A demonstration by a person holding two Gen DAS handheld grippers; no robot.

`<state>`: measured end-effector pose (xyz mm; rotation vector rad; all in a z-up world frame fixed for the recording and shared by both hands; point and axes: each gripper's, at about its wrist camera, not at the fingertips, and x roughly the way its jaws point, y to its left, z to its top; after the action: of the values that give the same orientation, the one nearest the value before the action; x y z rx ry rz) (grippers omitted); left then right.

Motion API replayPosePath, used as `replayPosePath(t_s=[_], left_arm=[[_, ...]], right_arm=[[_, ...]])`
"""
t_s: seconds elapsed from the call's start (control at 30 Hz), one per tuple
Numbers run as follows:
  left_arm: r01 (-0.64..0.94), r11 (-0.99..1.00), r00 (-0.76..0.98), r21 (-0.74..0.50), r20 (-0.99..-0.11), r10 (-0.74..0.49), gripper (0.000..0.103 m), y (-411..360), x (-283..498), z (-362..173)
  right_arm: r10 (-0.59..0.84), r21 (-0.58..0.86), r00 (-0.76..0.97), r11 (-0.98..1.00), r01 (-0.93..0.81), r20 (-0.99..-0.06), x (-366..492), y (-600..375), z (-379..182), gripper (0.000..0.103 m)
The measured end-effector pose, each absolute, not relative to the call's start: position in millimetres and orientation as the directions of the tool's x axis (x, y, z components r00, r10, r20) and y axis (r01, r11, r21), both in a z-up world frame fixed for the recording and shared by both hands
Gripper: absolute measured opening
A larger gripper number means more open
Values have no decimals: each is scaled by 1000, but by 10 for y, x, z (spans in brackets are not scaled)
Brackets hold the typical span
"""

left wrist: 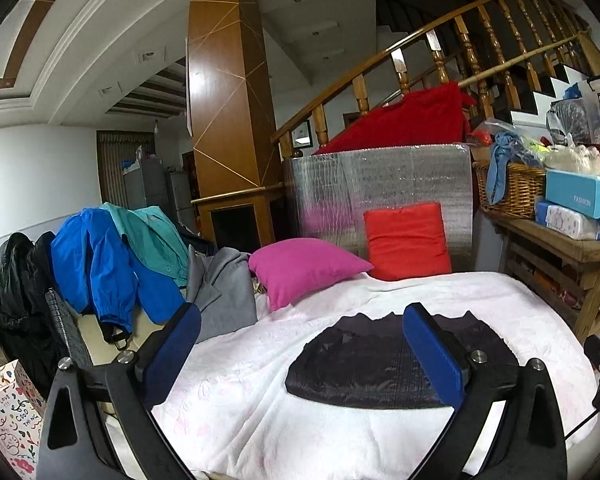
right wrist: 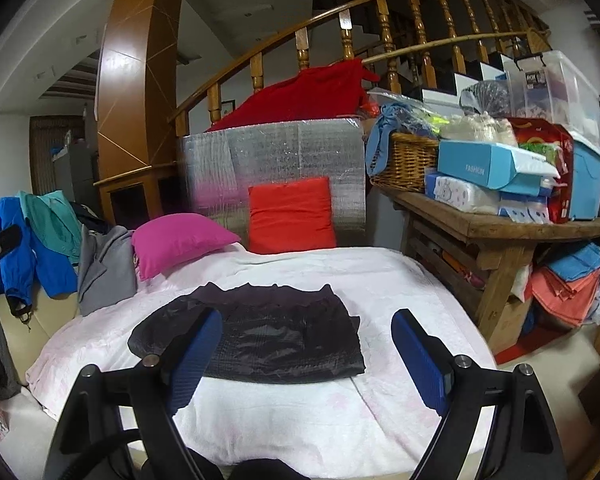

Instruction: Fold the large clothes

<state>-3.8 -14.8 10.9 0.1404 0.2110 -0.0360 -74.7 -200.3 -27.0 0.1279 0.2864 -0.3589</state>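
Note:
A black garment (left wrist: 380,364) lies folded into a flat rectangle on the white blanket (left wrist: 260,400) of the bed; it also shows in the right wrist view (right wrist: 272,336). My left gripper (left wrist: 302,320) is open and empty, held above the blanket in front of the garment, its right finger overlapping the garment in the view. My right gripper (right wrist: 306,324) is open and empty, held above the near edge of the blanket (right wrist: 320,420), with its left finger in front of the garment's near left corner.
A pile of clothes lies at the bed's left: blue jacket (left wrist: 100,268), teal shirt (left wrist: 156,236), grey garment (left wrist: 224,292), black jacket (left wrist: 16,300). Magenta pillow (left wrist: 304,266) and red pillow (left wrist: 406,240) stand at the head. A cluttered wooden table (right wrist: 500,224) stands right.

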Motion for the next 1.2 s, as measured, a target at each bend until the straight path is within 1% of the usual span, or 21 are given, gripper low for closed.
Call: replayPosePath(t_s=[0.2,0.67,0.83,1.2], left_arm=[[40,991,982,126,-191,-16,101,-112,-114,164],[29,995,988,100,-154,-14,101,36,-233,242],[24,996,989,91,-150,-10,101,98,-243,222],[37,993,983,114,-181,-16,101,136,-207,119]], right_arm=[[-352,38,898,927,374,-264,-838,-1885,-190,89],[-340,31,919,935,352,-202,-1003,-1729,17,89],[-337,22,917,937,349,-213,-965,-1672,12,89],[-310,-20,916,949,315,-255,-796,-1451,-88,89]])
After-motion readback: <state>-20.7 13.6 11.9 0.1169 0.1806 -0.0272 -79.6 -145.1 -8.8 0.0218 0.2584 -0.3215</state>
